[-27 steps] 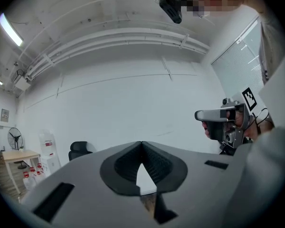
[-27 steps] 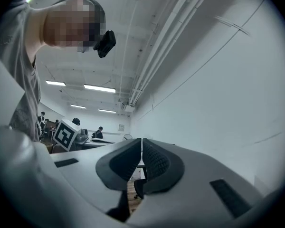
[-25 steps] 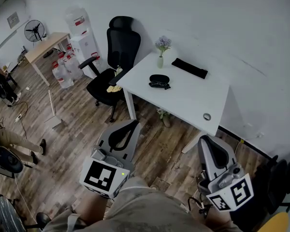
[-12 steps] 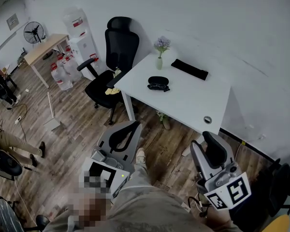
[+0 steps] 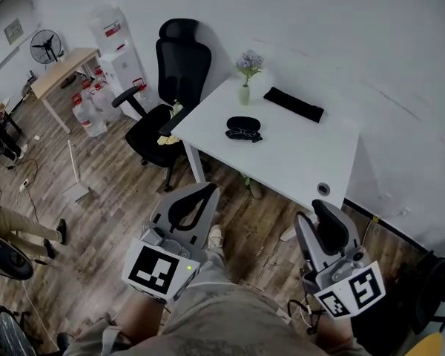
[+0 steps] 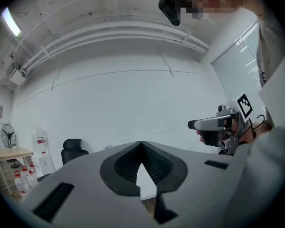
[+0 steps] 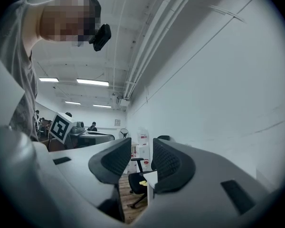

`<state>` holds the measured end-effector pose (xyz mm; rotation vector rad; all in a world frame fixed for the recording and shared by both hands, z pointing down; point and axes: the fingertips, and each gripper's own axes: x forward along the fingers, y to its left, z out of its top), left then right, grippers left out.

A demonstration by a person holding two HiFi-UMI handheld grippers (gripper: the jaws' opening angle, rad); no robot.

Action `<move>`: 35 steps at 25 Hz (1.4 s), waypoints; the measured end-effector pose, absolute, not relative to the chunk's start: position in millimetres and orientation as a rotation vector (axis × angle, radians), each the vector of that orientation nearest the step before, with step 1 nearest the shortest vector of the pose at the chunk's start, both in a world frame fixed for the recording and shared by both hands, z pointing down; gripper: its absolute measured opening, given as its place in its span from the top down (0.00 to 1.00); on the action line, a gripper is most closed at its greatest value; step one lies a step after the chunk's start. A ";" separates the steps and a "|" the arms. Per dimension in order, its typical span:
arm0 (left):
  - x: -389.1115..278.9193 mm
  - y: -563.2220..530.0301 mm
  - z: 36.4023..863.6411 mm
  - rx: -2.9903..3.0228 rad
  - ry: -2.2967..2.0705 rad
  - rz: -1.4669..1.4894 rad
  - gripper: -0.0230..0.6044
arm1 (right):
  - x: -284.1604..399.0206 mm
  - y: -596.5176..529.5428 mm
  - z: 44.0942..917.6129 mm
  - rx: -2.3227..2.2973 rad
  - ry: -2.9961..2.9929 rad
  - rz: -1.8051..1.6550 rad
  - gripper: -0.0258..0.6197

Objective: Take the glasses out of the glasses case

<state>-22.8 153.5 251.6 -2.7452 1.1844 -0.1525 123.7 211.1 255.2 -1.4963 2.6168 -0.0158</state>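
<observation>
Only the head view shows the glasses case [image 5: 244, 122].

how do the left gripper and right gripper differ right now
The left gripper is shut, tips touching; the right gripper is open, its jaws having just opened then eased in slightly, nothing between them. In the head view the left gripper is before the white table's end by the black chair; the right gripper before the opposite end. Both are empty and short of the glasses case.

An office: swivel chair [image 5: 179, 58], white desk [image 5: 297, 150], water dispenser [image 5: 122, 65], wooden side desk [image 5: 63, 67].
</observation>
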 end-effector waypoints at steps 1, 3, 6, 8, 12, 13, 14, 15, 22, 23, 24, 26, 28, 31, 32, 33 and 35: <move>-24.5 146.3 253.9 -2.748 1.187 -0.159 0.94 | 121.0 202.6 257.9 -1.493 2.629 -0.022 0.71; -28.3 129.8 259.5 -2.756 1.200 -0.184 0.94 | 115.1 183.3 262.7 -1.488 2.662 -0.028 0.72; -31.3 100.0 267.8 -2.790 1.221 -0.211 0.94 | 106.6 149.3 272.2 -1.475 2.714 -0.061 0.71; -35.1 78.3 276.9 -2.804 1.220 -0.250 0.94 | 100.0 125.3 281.0 -1.450 2.741 -0.126 0.71; -38.9 27.4 289.8 -2.832 1.199 -0.293 0.94 | 89.8 70.4 300.3 -1.462 2.791 -0.216 0.71; -39.6 13.9 292.7 -2.845 1.199 -0.301 0.94 | 87.4 56.3 305.7 -1.469 2.805 -0.239 0.71; -40.6 0.5 296.0 -2.857 1.196 -0.314 0.94 | 84.9 42.7 310.9 -1.474 2.821 -0.262 0.71; -41.8 -12.7 299.6 -2.864 1.186 -0.334 0.94 | 82.3 29.4 315.8 -1.481 2.837 -0.284 0.71; -48.6 -100.2 336.8 -2.919 1.105 -0.481 0.94 | 66.2 -54.7 359.3 -1.538 2.954 -0.431 0.68; -49.0 -112.1 345.0 -2.932 1.098 -0.504 0.94 | 64.7 -66.4 366.3 -1.531 2.960 -0.473 0.68; -49.2 -123.3 353.2 -2.947 1.091 -0.525 0.94 | 63.1 -77.8 373.2 -1.520 2.964 -0.518 0.68; -49.5 -143.5 368.9 -2.976 1.067 -0.568 0.94 | 59.3 -99.7 386.7 -1.513 2.970 -0.596 0.68; -49.2 -160.4 383.6 -3.004 1.023 -0.611 0.94 | 55.5 -119.1 400.4 -1.545 2.977 -0.656 0.68; -47.2 -178.8 404.5 -3.042 0.939 -0.666 0.94 | 51.7 -139.6 422.1 -1.607 3.017 -0.715 0.68; -47.5 -184.9 411.6 -3.048 0.918 -0.687 0.94 | 50.7 -145.7 429.6 -1.627 3.035 -0.729 0.67; -48.5 -191.2 418.7 -3.053 0.904 -0.708 0.94 | 49.8 -151.6 436.8 -1.647 3.051 -0.742 0.67; -51.4 -202.9 431.9 -3.073 0.888 -0.742 0.94 | 47.7 -161.9 448.6 -1.681 3.072 -0.771 0.67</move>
